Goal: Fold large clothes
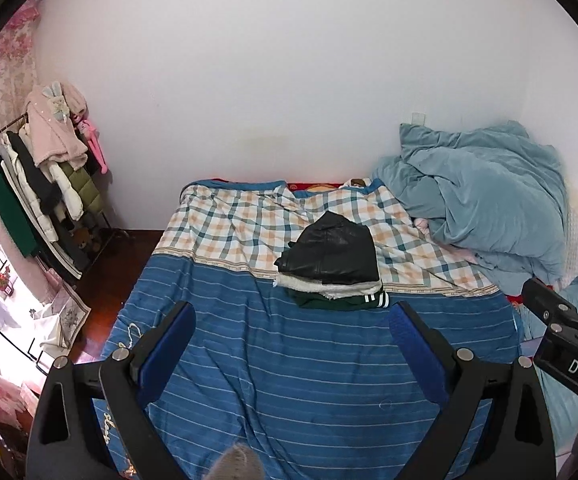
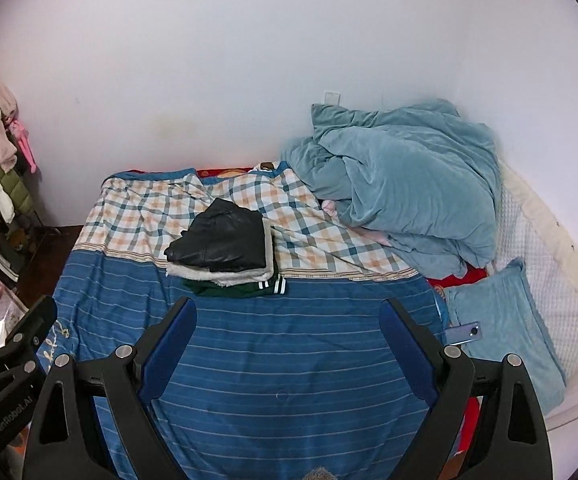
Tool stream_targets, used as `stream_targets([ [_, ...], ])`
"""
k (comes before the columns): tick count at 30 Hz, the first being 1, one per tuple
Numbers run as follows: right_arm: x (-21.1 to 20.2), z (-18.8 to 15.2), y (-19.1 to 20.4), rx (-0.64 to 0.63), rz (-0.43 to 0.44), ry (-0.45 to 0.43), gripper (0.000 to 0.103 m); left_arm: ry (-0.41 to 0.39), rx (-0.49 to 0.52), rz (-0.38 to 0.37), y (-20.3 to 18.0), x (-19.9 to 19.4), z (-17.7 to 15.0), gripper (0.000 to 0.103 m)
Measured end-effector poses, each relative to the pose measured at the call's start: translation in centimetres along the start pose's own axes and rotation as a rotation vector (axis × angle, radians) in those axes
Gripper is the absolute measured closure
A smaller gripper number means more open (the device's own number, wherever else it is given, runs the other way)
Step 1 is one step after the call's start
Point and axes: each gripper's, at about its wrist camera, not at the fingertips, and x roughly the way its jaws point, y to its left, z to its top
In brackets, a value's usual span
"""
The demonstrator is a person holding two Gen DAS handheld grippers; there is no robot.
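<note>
A stack of folded clothes lies mid-bed: a black leather jacket point(image 1: 335, 250) on top, a cream fleece garment point(image 1: 329, 286) under it, a dark green garment with white stripes point(image 1: 353, 302) at the bottom. The stack also shows in the right wrist view point(image 2: 223, 244). My left gripper point(image 1: 291, 318) is open and empty, held above the blue striped cover in front of the stack. My right gripper point(image 2: 287, 314) is open and empty, also short of the stack. The right gripper's body shows at the right edge of the left view point(image 1: 565, 332).
The bed point(image 2: 289, 360) has a blue striped and plaid cover. A crumpled light-blue duvet point(image 2: 405, 188) is heaped at the back right, with a blue pillow point(image 2: 505, 320) and a phone point(image 2: 463, 333) beside it. A clothes rack point(image 1: 45, 184) stands at the left by the wall.
</note>
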Motion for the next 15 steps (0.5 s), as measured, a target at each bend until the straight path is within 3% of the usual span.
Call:
stream_targets([
  [15, -3.3, -0.6, -0.5, 0.009, -0.028, -0.05, 0.004, -0.029, -0.017, 0.031, 0.9, -2.2, -1.0, 0.002],
])
